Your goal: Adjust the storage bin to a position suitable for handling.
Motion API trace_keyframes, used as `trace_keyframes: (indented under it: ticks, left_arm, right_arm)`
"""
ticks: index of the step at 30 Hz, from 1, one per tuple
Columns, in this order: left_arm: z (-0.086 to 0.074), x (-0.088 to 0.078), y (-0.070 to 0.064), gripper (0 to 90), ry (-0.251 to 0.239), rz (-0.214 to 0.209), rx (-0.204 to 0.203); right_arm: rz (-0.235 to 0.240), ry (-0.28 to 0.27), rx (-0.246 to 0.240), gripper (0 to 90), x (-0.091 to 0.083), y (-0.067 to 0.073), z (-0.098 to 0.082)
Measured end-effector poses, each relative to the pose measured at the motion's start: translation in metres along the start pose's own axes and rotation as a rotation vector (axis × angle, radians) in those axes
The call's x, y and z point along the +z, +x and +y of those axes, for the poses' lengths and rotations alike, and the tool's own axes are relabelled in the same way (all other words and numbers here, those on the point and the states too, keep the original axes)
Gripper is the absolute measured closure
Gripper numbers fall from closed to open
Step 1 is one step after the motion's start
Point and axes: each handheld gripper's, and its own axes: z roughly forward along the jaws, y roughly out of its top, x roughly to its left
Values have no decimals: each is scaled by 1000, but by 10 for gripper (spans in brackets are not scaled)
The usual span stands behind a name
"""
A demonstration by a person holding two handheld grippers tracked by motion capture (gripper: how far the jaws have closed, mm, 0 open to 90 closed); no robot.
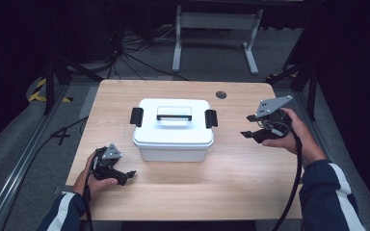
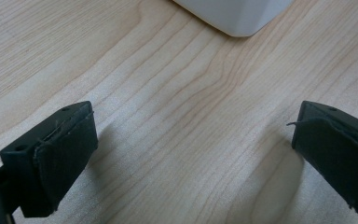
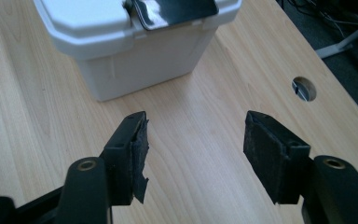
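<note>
A white lidded plastic box (image 1: 173, 130) stands in the middle of the wooden table (image 1: 231, 168). It has a clear handle on top (image 1: 174, 113) and a black latch at each end (image 1: 136, 117) (image 1: 211, 118). My left gripper (image 1: 126, 176) rests low near the table's front left, open, with nothing between its jaws; a corner of the box (image 2: 235, 16) shows ahead of it. To the right of the box my right gripper (image 1: 249, 133) is open and empty, facing the box's right-hand latch (image 3: 175, 11).
A round cable hole (image 1: 221, 95) sits near the table's far right edge (image 3: 304, 88). Beyond the table are a white table frame (image 1: 215, 33), cables on the floor and dark stands. Bare wood lies in front of the box.
</note>
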Motion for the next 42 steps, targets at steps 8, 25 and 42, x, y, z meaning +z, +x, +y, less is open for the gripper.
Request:
trace_keyframes:
  ticks: [8, 25, 42]
  left_arm:
    - [0, 0, 1, 6, -3, -1, 7]
    - [0, 0, 0, 6, -3, 0, 2]
    - [0, 0, 0, 6, -2, 0, 4]
  right_arm:
    - [5, 9, -65, 411, 5, 3, 33]
    - [40, 27, -146, 434, 15, 6, 73]
    - [78, 54, -218, 425, 44, 15, 114]
